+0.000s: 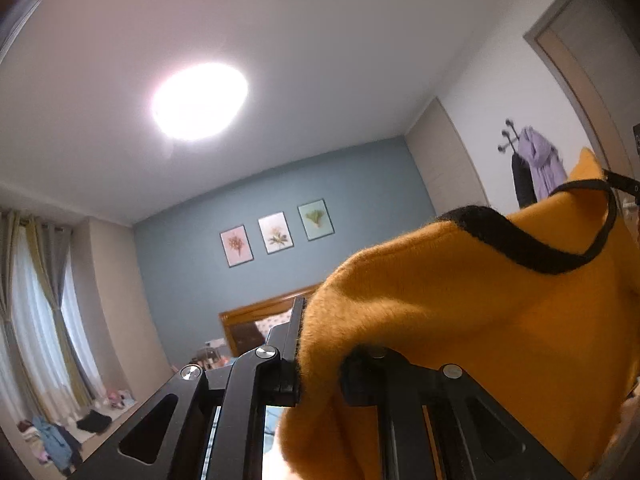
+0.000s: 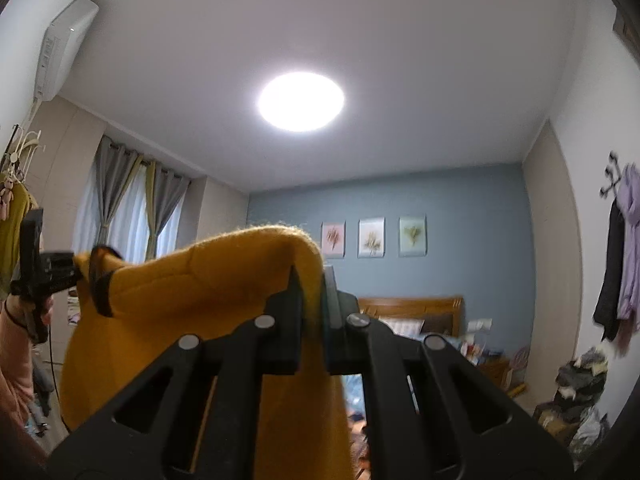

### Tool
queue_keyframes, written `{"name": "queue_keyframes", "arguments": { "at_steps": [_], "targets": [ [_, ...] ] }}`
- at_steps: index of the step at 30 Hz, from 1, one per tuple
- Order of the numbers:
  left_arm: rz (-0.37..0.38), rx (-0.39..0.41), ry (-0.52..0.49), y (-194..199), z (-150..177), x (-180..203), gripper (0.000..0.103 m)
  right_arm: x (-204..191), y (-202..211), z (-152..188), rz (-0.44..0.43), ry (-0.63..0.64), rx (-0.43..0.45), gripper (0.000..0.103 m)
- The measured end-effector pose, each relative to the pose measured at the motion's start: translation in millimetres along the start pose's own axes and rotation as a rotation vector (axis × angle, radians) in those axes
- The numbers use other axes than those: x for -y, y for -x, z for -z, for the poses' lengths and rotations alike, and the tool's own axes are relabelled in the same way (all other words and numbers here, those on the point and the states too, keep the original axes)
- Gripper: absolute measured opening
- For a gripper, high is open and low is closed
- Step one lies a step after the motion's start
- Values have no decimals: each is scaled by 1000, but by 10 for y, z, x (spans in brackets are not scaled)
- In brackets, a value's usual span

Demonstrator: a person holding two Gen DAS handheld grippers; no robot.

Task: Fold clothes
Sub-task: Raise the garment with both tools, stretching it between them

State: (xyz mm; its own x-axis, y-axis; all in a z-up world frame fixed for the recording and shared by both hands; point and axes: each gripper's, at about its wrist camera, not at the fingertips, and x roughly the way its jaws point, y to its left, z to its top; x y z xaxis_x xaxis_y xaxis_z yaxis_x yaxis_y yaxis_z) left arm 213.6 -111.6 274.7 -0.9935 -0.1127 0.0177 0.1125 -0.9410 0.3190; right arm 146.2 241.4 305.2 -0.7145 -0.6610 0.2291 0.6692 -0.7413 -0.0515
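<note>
1. Hanging between both tongs, the orange garment (image 1: 460, 312) is being held up in the air, well above the bed (image 2: 412, 312), and is covering much of each view.
2. The left tongs (image 1: 316, 344) are clamping a fold of the garment; the fabric is hiding one finger almost entirely.
3. The right tongs (image 2: 312, 300) are gripping another fold, pinched tight between both fingers.
4. The garment's lower part is running out of frame in both views, so its full shape is staying unclear.
5. The left wrist view is showing the black trim (image 1: 520, 240) along the garment's edge at full length.
6. The right wrist view is showing the left tongs (image 2: 76, 270) from the side, and the air conditioner (image 2: 60, 48), which the left view is not showing.
</note>
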Motion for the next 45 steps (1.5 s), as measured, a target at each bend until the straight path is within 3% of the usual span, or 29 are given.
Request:
{"name": "queue_keyframes", "arguments": {
  "at_steps": [6,14,17,20,25,28,31,32,33,37,38,39,41,45],
  "targets": [
    [71,-265,10,-1121,589,233,12,259,-746,692,43,-84,-217,9],
    [171,-661,55,-2634,2062,772,11,665,-1871,2181,142,-171,-592,9],
    [182,-744,78,-2871,2520,921,11,918,-2058,2681,161,-194,-707,9],
    [201,-781,101,-2977,2692,1038,11,1176,-1982,3061,165,-218,-793,9],
    [273,-827,112,-3021,2870,1009,12,1396,-2051,3398,125,-187,-921,9],
    [333,-868,73,-3028,3040,1003,14,1439,-2218,3678,110,-135,-1023,9],
    [313,-873,0,-3014,3165,1061,37,1444,-2254,3861,125,-32,-1098,23],
    [314,-861,-1,-3008,3159,1046,46,1427,-2244,3896,132,9,-1116,38],
    [319,-847,0,-3002,3148,1029,49,1410,-2241,3885,134,38,-1112,50],
    [358,-782,-17,-2986,2998,987,58,1285,-2287,3681,121,152,-1027,72],
    [375,-766,-26,-2992,2962,993,64,1239,-2317,3629,114,178,-1005,78],
    [394,-751,-36,-2999,2928,1001,69,1187,-2362,3595,94,197,-987,81],
    [419,-728,-55,-3025,2867,1027,70,1081,-2485,3589,36,228,-973,84],
    [459,-736,-69,-3159,2848,1102,70,872,-2859,3851,-93,282,-1038,84]
  ]
}}
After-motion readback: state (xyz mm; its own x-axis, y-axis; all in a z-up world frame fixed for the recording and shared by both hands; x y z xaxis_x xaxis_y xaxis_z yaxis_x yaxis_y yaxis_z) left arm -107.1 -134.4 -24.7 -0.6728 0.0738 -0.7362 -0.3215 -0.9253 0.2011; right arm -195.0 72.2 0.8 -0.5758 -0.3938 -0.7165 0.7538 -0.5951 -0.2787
